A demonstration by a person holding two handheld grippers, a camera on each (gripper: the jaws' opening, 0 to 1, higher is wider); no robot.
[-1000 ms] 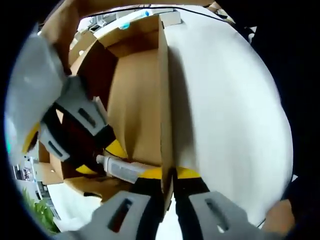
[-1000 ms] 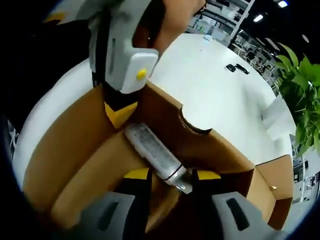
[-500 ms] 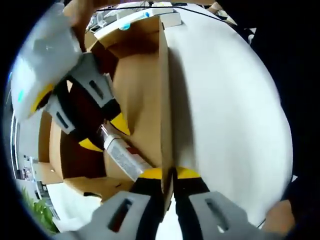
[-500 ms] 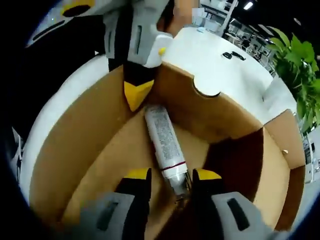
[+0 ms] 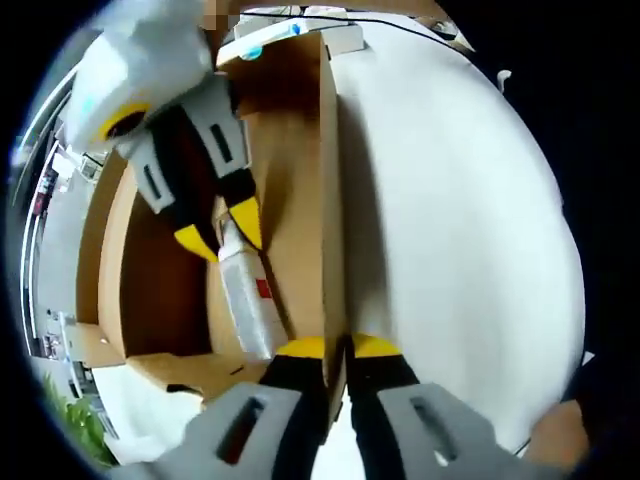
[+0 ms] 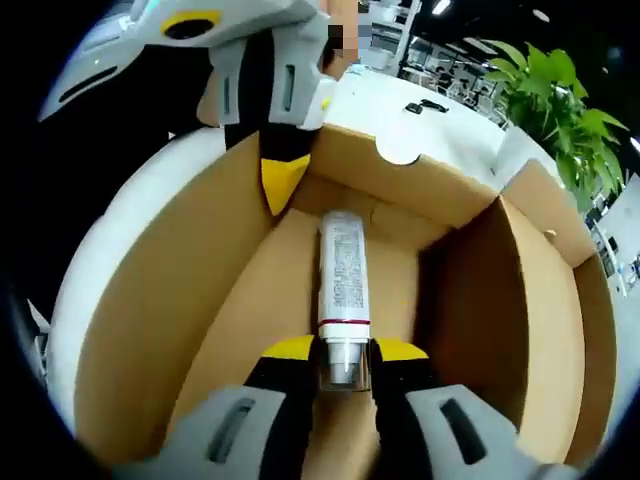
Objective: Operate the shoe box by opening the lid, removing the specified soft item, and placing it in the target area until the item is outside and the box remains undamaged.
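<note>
One box (image 6: pixel 150 310), one tube (image 6: pixel 343 275) — two grippers (image 6: pixel 343 352) (image 5: pixel 336 347).

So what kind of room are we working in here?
Probably an open office or lab: a large white table carries the cardboard box, a leafy potted plant stands beside it, and ceiling lights hang over distant shelving.

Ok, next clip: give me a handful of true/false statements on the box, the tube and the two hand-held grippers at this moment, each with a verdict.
1. The right hand-held gripper is shut on the cap end of the tube. True.
2. The tube lies on the white table outside the box. False: its far end is still inside the box.
3. The left hand-held gripper pinches a wall of the box. True.
4. The box lid is closed. False: the box is open and its inside shows.
5. A potted plant stands beyond the box in the right gripper view. True.
</note>
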